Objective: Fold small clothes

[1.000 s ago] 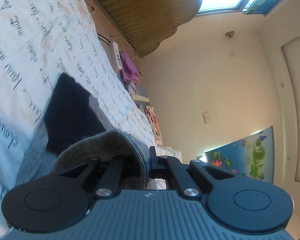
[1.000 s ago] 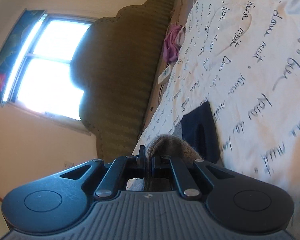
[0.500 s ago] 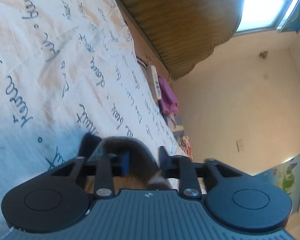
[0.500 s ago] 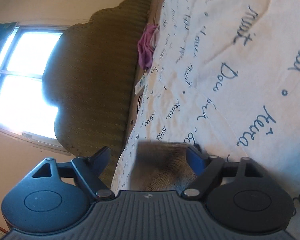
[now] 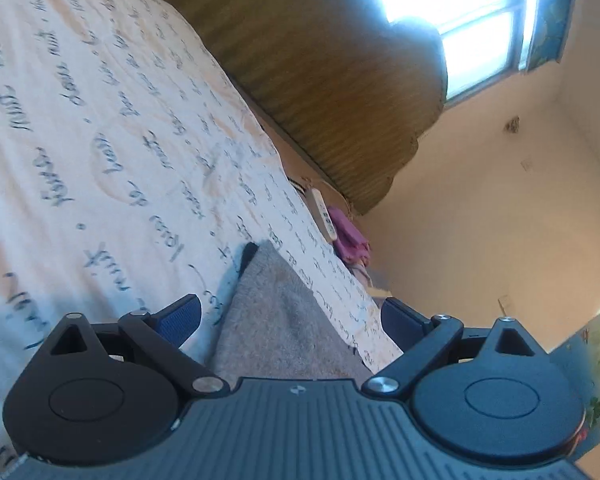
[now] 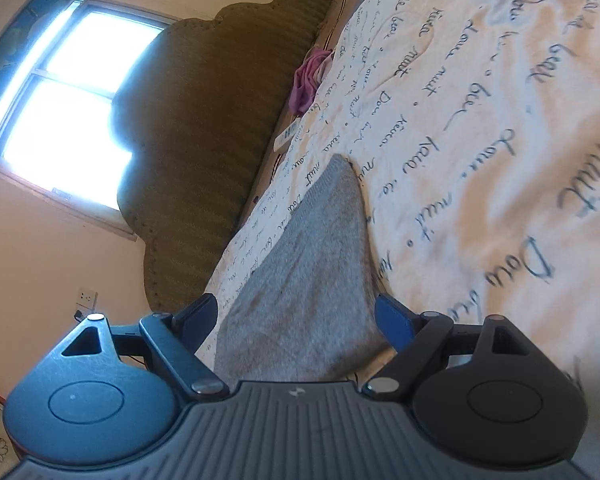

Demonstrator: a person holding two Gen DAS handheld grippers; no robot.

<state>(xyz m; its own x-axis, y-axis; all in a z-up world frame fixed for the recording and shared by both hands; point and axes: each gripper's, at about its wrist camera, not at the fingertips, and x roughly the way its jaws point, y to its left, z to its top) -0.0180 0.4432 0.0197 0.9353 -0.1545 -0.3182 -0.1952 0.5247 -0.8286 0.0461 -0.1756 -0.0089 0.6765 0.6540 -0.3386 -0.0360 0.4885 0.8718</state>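
Note:
A small grey knitted garment (image 5: 284, 316) lies flat and folded on the white bedspread with blue script (image 5: 100, 140); a dark edge peeks out at its far corner. My left gripper (image 5: 290, 318) stands open just above its near end, one blue pad on each side, holding nothing. In the right wrist view the same grey garment (image 6: 312, 276) stretches away from my right gripper (image 6: 296, 316), which is also open with its pads spread wide on either side of the cloth.
A padded olive headboard (image 6: 204, 120) rises at the bed's far end under a bright window (image 6: 76, 112). A white remote (image 5: 324, 216) and a pink cloth (image 5: 350, 236) lie near the headboard. The bed edge runs along the wall side.
Both grippers were shut on the grey garment's edge a second ago; they carried it over, opened and let go. The garment now lies flat, covering the dark part.

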